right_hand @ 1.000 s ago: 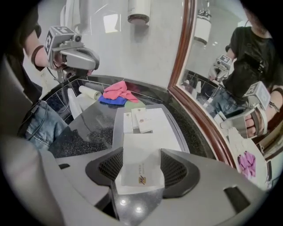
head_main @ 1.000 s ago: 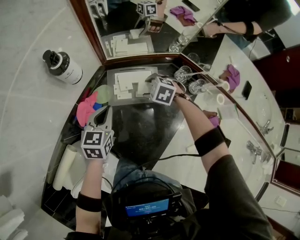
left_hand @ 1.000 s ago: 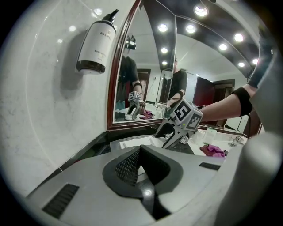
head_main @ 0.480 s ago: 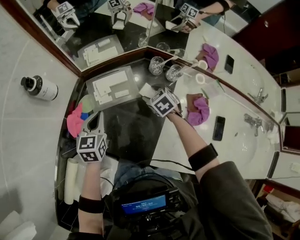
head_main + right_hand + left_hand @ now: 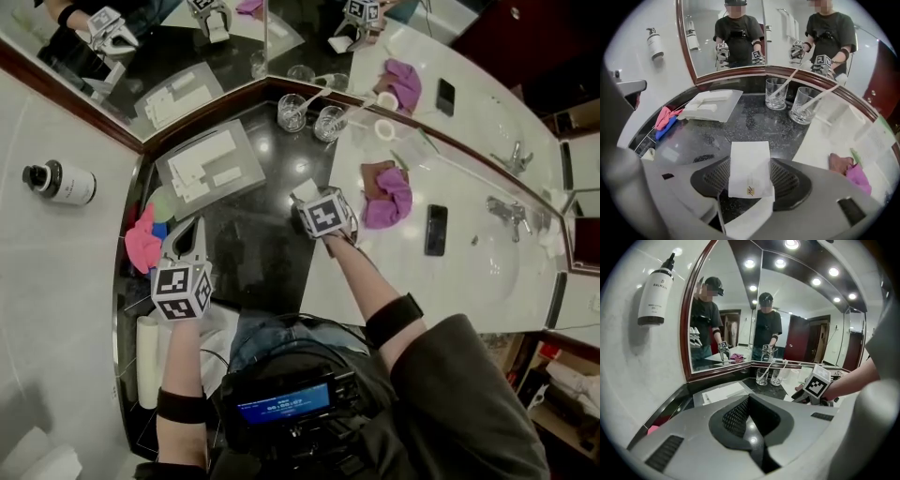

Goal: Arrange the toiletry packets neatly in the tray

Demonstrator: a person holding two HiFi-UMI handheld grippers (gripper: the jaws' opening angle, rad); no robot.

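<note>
1. The right gripper's (image 5: 750,182) jaws are held partway apart and are closed on a white packet (image 5: 749,165), whose two long edges are pressed by the pads.
2. The packet is set lengthwise between the jaws. Its far end is pushed out past the tips, and a small gold mark is seen near its near end.
3. A second white piece is seen under the packet, low between the same jaws. Whether it belongs to the same packet cannot be told.
4. The left gripper's (image 5: 749,400) jaws are brought fully together, and nothing is held between them.
5. In the head view, the packet is carried above the right edge of the black counter (image 5: 262,246), where the black stone is met by the white one.
6. The grey tray (image 5: 733,100) is placed at the back left of the black counter, just under the mirror (image 5: 722,37). It is well apart from the held packet, with bare stone seen between them.
7. Other packets (image 5: 712,95), also white, are laid flat in the tray.
8. Two glasses (image 5: 776,93) are stood just right of the tray, against the mirror's frame, each with a stick leaned inside.
9. A pink cloth (image 5: 663,116) is bunched at the counter's left edge, near the left gripper, and a purple cloth (image 5: 392,202) is left on the white counter, just right of the right gripper.
</note>
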